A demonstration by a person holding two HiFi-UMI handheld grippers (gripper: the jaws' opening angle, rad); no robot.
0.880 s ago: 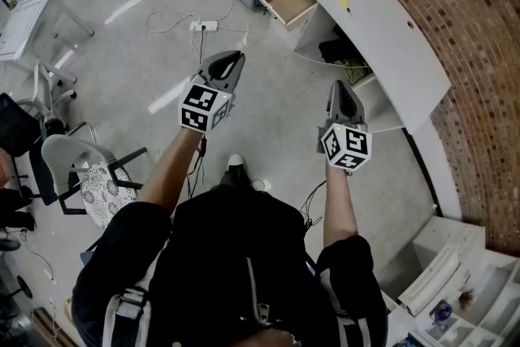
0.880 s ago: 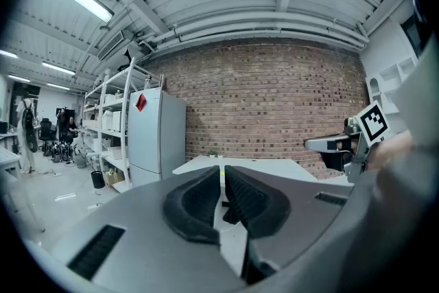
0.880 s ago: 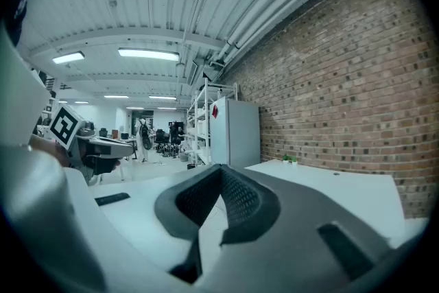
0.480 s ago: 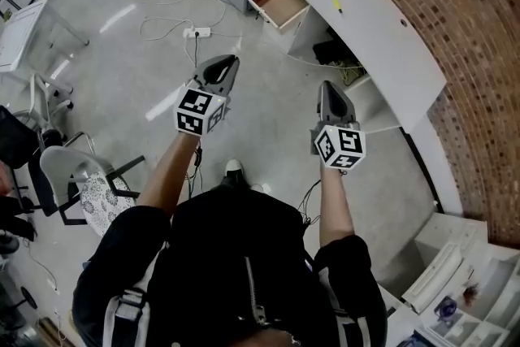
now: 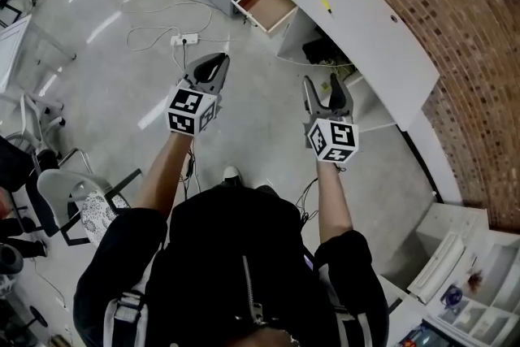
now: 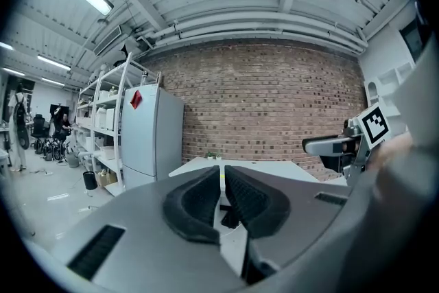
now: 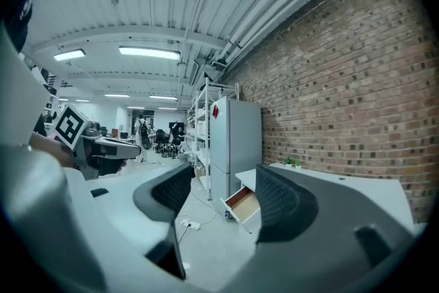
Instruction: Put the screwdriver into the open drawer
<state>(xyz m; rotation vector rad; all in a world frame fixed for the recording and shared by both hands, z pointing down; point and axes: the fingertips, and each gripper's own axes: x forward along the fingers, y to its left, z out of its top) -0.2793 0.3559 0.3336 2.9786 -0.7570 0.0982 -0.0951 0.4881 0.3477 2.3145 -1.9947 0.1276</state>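
So the main change: the right gripper (image 5: 321, 84) has popped its jaws open. A moment ago they looked pinched together in the head view, and now they stand wide apart with nothing between them; its own view just shows the open drawer (image 7: 243, 205) through the gap. The left gripper (image 5: 219, 59) hasn't changed: jaws basically together with only a thin slit, gripping nothing. The whole scene has also slid a bit, so the white curved surface (image 5: 370, 32) and the drawer sit closer than before, which looks like the person walking up to them. My read is this is still the approach, with the right side getting ready for the pick and nothing grabbed yet. Now the fuzzy part: the only candidate for the screwdriver (image 5: 325, 5) is a tiny yellow sliver lying on the surface, near the drawer end and well apart from both grippers. It's honestly too small to confirm what it is. The inside of the drawer is only partly visible from up here, and the dark clutter under the surface is unreadable.
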